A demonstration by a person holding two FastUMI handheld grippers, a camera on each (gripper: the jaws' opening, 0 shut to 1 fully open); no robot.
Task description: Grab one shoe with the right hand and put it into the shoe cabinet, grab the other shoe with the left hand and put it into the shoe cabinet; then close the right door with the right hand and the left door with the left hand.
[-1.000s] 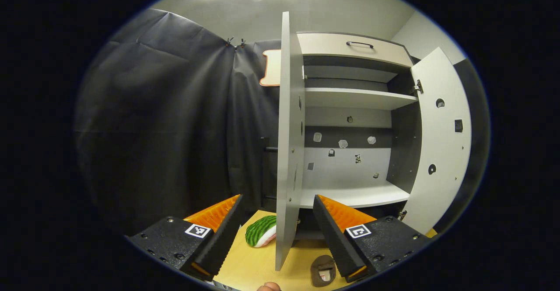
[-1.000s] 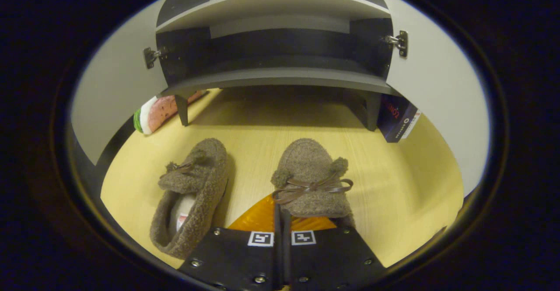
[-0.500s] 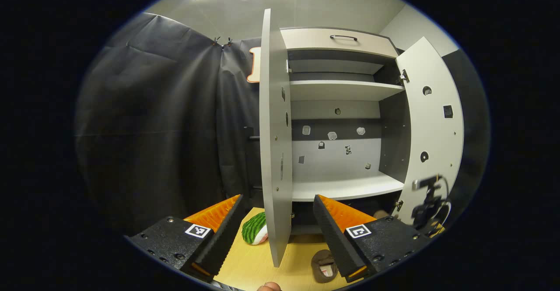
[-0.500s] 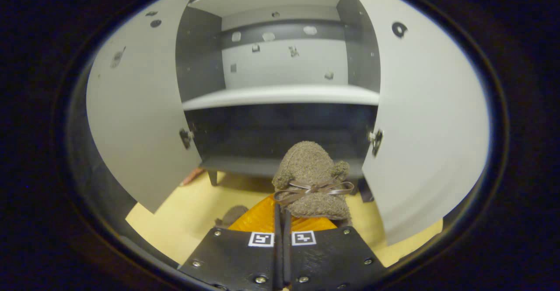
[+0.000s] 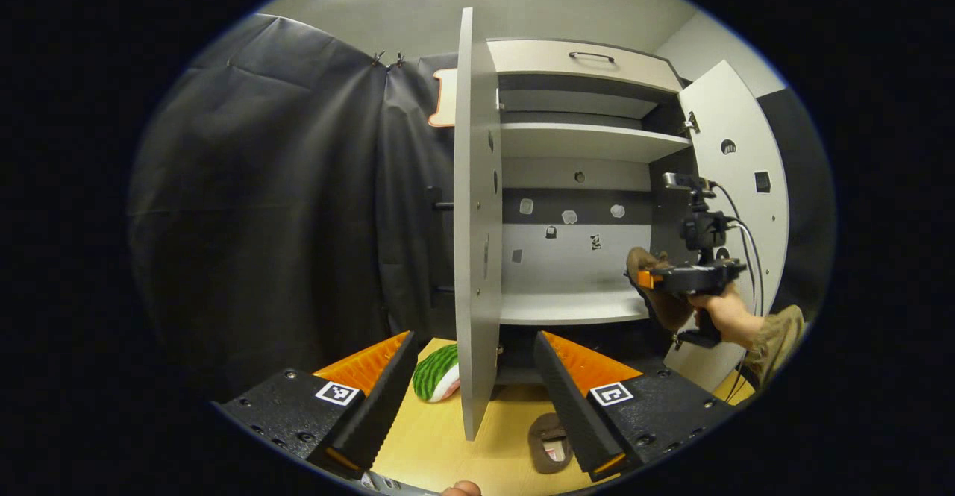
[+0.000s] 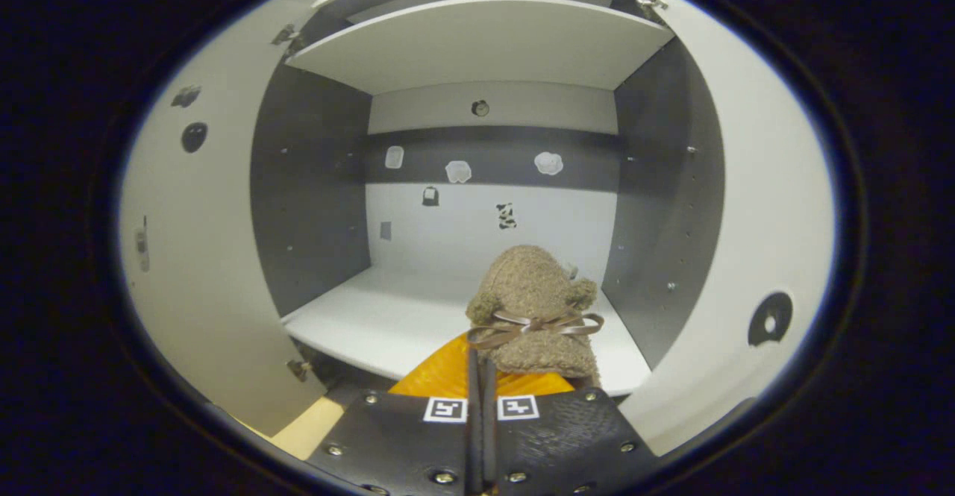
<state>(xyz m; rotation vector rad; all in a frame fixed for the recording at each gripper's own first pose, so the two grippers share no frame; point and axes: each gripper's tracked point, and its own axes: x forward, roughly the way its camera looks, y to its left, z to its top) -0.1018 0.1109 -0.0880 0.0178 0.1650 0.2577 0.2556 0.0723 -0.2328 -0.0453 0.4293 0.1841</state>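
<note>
- Left claw (image 5: 472, 399) is held open and empty, low over the yellow worktop (image 5: 440, 451), with the edge of the left door (image 5: 475, 257) seen between its orange fingers.
- A green striped item (image 5: 438, 382) lies on the worktop just left of that door; it is no part of the task.
- Second shoe (image 5: 550, 444) sits on the worktop, near the left claw's right finger, not yet gripped.
- Shoe cabinet (image 6: 485, 41) stands with both doors open; the lower shelf (image 6: 388, 324) is bare.
- Right claw (image 6: 481, 365) is closed on the heel end of the first shoe (image 6: 533, 309); both fingers look pressed together on it, toe pointing into the cabinet.
- In the left gripper view the right claw (image 5: 647, 280) and its hand (image 5: 724, 313) are seen at the cabinet mouth, just above shelf level, beside the right door (image 5: 739, 183).
- Step in hand, as judged: first shoe is being delivered to the shelf; it is in the air, not set down.
- Next move calls for: the shoe to be carried further in over the shelf, lowered until the sole rests flat, then the claw opened and drawn straight back clear of the right door.
- After that: the second shoe is to be taken by the left claw.
</note>
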